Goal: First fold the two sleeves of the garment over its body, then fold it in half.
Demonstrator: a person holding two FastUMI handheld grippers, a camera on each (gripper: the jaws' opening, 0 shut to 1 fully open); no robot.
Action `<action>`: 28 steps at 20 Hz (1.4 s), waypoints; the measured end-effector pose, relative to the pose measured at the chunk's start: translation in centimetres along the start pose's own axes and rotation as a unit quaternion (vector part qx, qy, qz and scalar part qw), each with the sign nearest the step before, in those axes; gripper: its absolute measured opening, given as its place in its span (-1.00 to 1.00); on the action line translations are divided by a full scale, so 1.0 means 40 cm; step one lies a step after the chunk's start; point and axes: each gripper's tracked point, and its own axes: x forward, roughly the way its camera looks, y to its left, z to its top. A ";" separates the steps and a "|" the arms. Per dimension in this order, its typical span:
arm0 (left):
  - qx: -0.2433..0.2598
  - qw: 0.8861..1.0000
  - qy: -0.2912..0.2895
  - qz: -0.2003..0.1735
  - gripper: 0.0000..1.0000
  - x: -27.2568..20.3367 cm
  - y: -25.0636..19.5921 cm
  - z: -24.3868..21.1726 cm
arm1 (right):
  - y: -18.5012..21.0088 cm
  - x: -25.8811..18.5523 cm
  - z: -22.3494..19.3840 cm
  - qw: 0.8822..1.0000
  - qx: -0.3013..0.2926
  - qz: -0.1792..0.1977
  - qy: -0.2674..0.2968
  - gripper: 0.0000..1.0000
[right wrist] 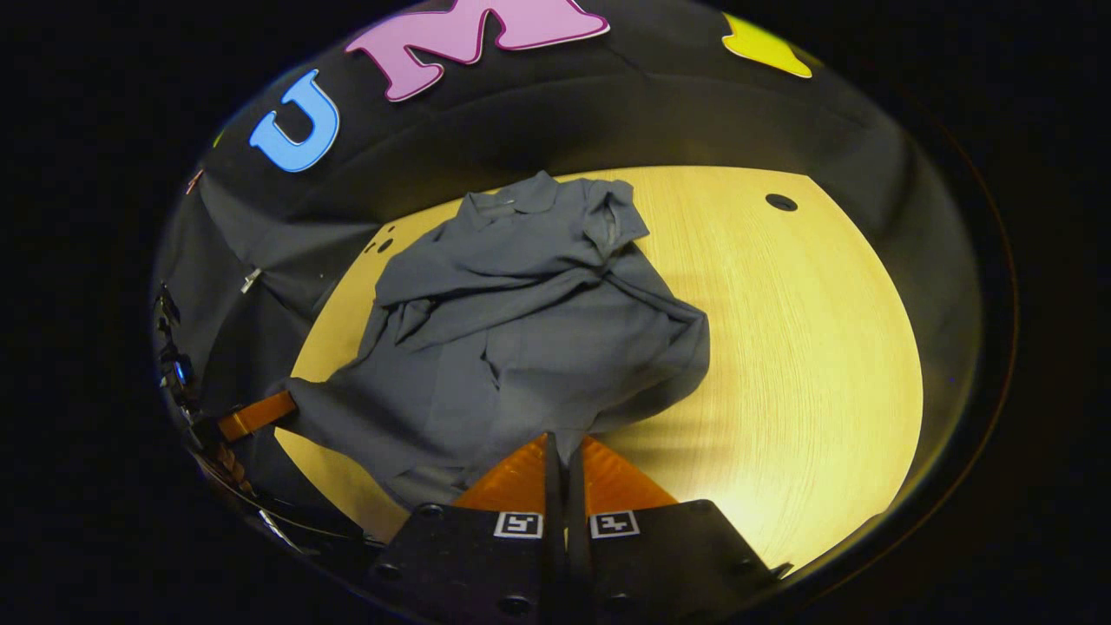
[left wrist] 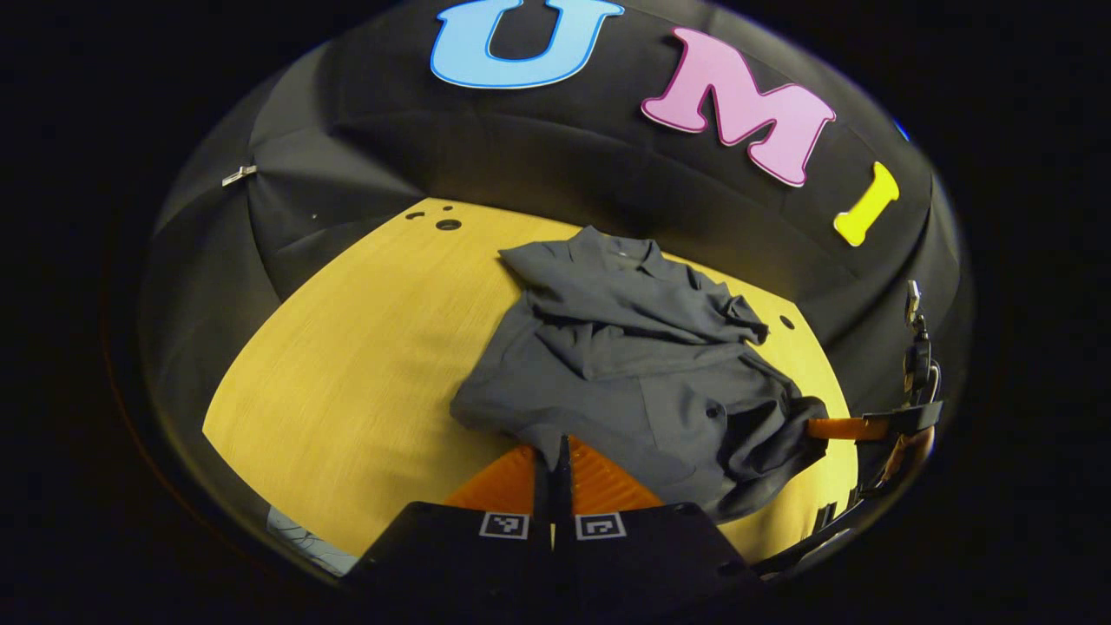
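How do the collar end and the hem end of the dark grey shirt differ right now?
The collar end of the dark grey shirt lies flat at the far side of the yellow wooden table; the hem end is near. The collar end is free; the left gripper and right gripper pinch the hem end. Both ends look wrinkled.

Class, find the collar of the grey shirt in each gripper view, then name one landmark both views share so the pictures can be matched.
Left gripper view: the collar sits at the far end of the grey shirt, just above centre, near the booth wall.
Right gripper view: the collar lies at the shirt's far end, upper centre, left of the folded sleeve.
Shared landmark: the yellow wooden table under the shirt.
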 end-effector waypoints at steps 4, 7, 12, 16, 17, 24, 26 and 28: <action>0.001 1.000 -0.025 -0.006 -0.89 0.022 -0.017 0.095 | 0.011 0.011 0.078 1.000 -0.002 0.006 -0.023 -0.89; 0.013 0.999 -0.047 -0.013 -0.89 0.037 -0.031 0.166 | 0.019 0.027 0.139 0.999 0.001 0.010 -0.039 -0.89; 0.035 0.997 -0.068 -0.017 -0.89 0.077 -0.040 0.269 | 0.033 0.045 0.260 0.998 -0.013 0.009 -0.066 -0.89; 0.026 0.996 -0.085 -0.012 -0.89 0.130 -0.039 0.352 | 0.033 0.071 0.360 0.995 -0.019 0.005 -0.093 -0.89; 0.022 0.996 -0.090 -0.015 -0.90 0.144 -0.041 0.379 | 0.034 0.082 0.384 0.995 -0.022 0.004 -0.097 -0.89; 0.000 0.993 -0.119 -0.016 -0.90 0.273 -0.022 0.522 | 0.036 0.183 0.523 0.992 -0.025 -0.001 -0.122 -0.90; -0.007 0.992 -0.124 -0.014 -0.89 0.318 -0.013 0.547 | 0.033 0.214 0.555 0.992 -0.019 -0.002 -0.128 -0.89; -0.014 0.992 -0.123 -0.010 -0.90 0.367 0.003 0.564 | 0.026 0.245 0.584 0.991 -0.011 -0.007 -0.132 -0.90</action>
